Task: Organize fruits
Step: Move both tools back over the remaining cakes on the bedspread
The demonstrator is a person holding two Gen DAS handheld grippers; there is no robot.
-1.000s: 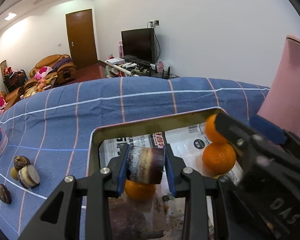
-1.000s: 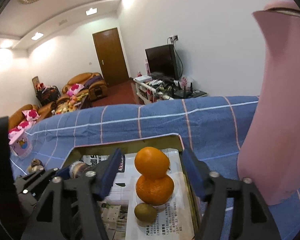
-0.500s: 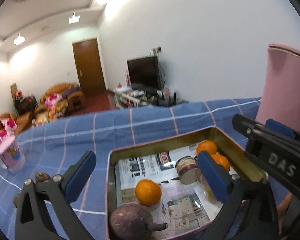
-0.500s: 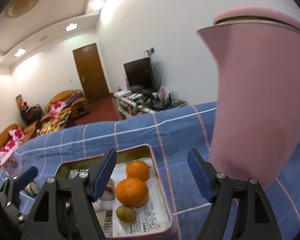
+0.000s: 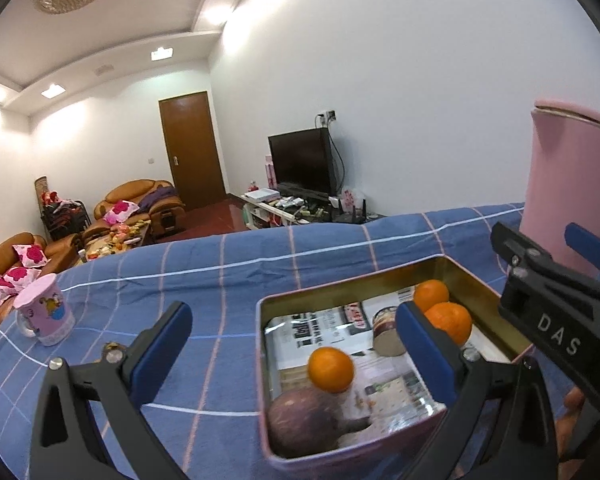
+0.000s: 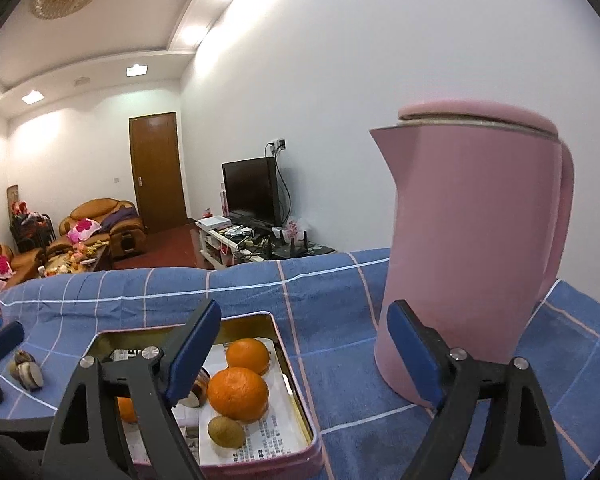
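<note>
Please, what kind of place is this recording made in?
Most likely a home living room: a television on a low stand, brown sofas with floral cushions, and a table under a blue checked cloth holding a tin of fruit.

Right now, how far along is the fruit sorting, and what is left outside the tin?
Done: the tin holds three oranges, a kiwi, a round purple fruit and a cut purple piece. In hand: nothing; the left gripper is open and the right gripper has its jaws opening on nothing. Left: several dark pieces on the blue cloth.
</note>
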